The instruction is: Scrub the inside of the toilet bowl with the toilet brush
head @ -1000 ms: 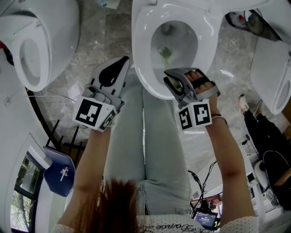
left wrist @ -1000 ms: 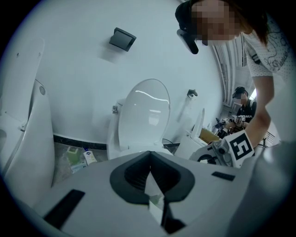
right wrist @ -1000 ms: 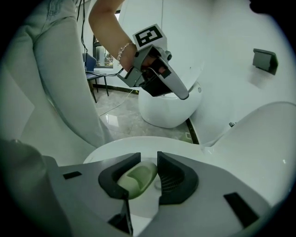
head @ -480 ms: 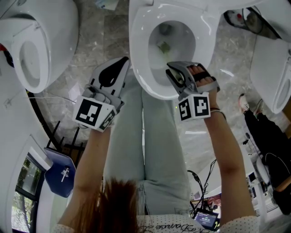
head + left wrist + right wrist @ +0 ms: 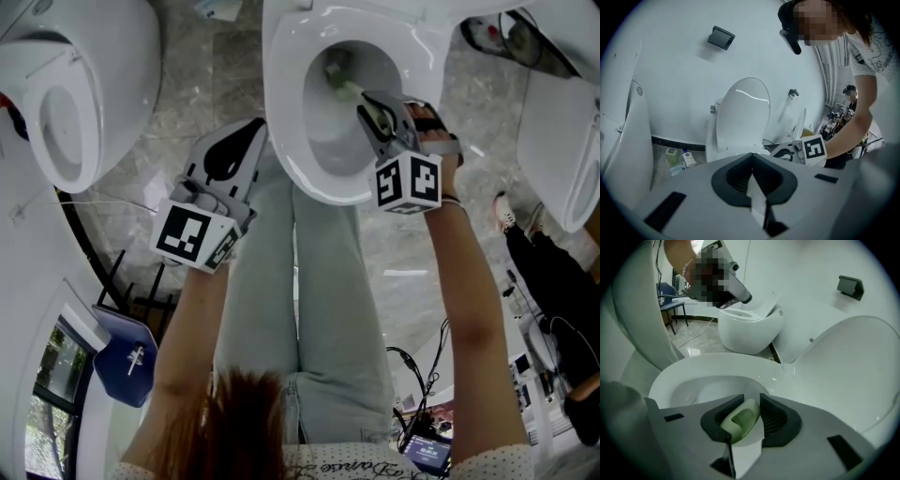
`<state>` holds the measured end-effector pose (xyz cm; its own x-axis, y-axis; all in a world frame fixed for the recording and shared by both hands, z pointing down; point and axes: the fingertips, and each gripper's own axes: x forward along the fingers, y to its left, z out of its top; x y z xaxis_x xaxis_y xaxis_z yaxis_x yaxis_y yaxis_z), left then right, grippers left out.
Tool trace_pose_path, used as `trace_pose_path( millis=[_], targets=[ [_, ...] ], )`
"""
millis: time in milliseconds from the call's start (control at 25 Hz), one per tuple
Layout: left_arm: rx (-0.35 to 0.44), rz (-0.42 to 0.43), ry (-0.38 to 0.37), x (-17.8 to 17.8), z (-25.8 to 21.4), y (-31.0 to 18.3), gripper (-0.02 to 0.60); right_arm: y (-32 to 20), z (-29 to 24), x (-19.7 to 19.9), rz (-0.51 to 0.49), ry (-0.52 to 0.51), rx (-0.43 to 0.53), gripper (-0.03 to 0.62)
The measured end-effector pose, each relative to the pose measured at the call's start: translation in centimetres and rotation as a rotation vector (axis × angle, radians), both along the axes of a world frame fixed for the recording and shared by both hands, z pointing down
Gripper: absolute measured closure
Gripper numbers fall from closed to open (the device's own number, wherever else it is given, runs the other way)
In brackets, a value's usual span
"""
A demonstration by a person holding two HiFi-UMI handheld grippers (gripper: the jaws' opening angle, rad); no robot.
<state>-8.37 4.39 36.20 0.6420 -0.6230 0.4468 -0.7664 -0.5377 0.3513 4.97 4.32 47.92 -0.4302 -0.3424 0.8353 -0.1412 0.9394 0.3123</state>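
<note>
The white toilet bowl [image 5: 281, 122] stands open at the top middle of the head view. My right gripper [image 5: 375, 108] reaches over its near rim, shut on the pale green handle of the toilet brush [image 5: 351, 90]. The brush head [image 5: 335, 67] lies deep in the bowl near the drain. In the right gripper view the handle [image 5: 740, 420] sits between the dark pads, above the bowl's rim [image 5: 693, 365]. My left gripper [image 5: 246, 141] hangs left of the bowl, shut with nothing in it; its pads [image 5: 740, 176] meet in the left gripper view.
Another toilet [image 5: 66, 103] stands at the left and a third [image 5: 562, 150] at the right. The person's legs [image 5: 300, 281] are just in front of the bowl. The raised lid [image 5: 743, 115] leans on the wall. Bottles [image 5: 686, 158] sit on the floor.
My right gripper has moved forward over the bowl, and the brush head has gone from the bowl's middle to its far side near the drain. The left gripper has stayed still.
</note>
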Motion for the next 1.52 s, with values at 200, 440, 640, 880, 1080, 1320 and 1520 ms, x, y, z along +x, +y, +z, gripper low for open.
trace_pose_path(
  millis=[200,440,640,880,1080,1320,1520],
  targets=[
    [-0.001,-0.002,0.005,0.2,-0.1,0.0,0.578,-2.6,-0.4,1.9,0.197,-0.08,-0.083,0.499],
    [0.002,-0.008,0.007,0.2,-0.2,-0.2,0.578,-1.9,-3.2,1.3,0.353,-0.266,-0.2,0.488],
    [-0.001,-0.009,0.008,0.2,-0.2,-0.2,0.578,-0.5,-4.9,1.9,0.431,-0.335,-0.279,0.484],
    [0.002,-0.01,0.007,0.3,-0.3,-0.3,0.578,0.1,-6.7,3.5,0.613,-0.499,-0.402,0.476],
    [0.0,-0.002,0.007,0.5,-0.3,-0.3,0.578,0.7,-7.4,4.3,0.669,-0.565,-0.518,0.474],
    [0.003,-0.004,0.003,0.4,-0.4,-0.5,0.578,3.1,-9.1,3.9,0.411,-0.463,-0.563,0.477],
    [0.009,-0.006,0.0,0.4,-0.5,-0.5,0.578,4.6,-9.9,3.2,0.21,-0.341,-0.539,0.477]
  ],
)
